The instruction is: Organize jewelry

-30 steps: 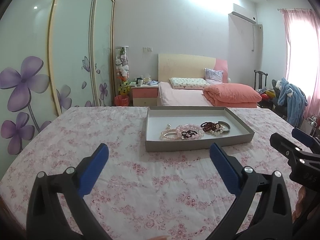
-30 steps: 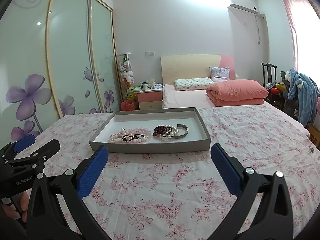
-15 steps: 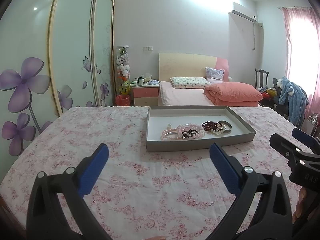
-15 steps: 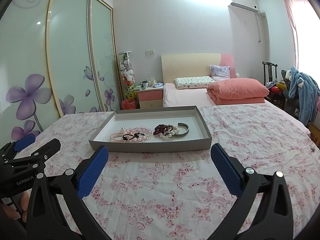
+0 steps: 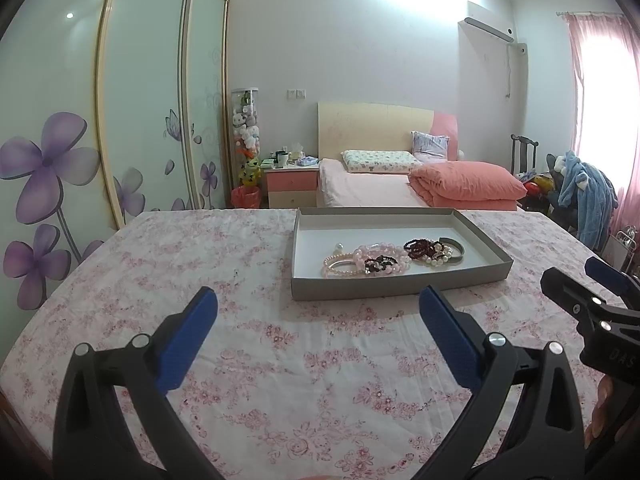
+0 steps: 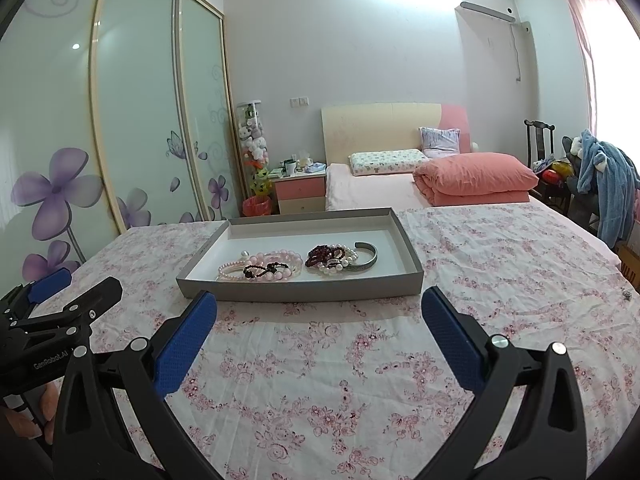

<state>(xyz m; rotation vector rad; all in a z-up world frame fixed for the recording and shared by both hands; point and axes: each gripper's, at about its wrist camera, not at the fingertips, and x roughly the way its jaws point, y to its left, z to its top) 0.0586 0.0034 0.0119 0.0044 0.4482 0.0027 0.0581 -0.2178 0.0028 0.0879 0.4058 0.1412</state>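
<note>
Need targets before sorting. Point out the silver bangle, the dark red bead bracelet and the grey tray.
silver bangle [image 6: 367,259], right wrist view, on its outer band.
dark red bead bracelet [image 6: 320,253], right wrist view, on its beads.
grey tray [image 6: 300,290], right wrist view, on its near wall.

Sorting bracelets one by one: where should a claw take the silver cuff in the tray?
Grip the silver cuff on its outer right arc, coming from above. It lies flat at the pile's right end, its left side crowded by the pearl bracelet; the right side faces bare tray floor.
</note>
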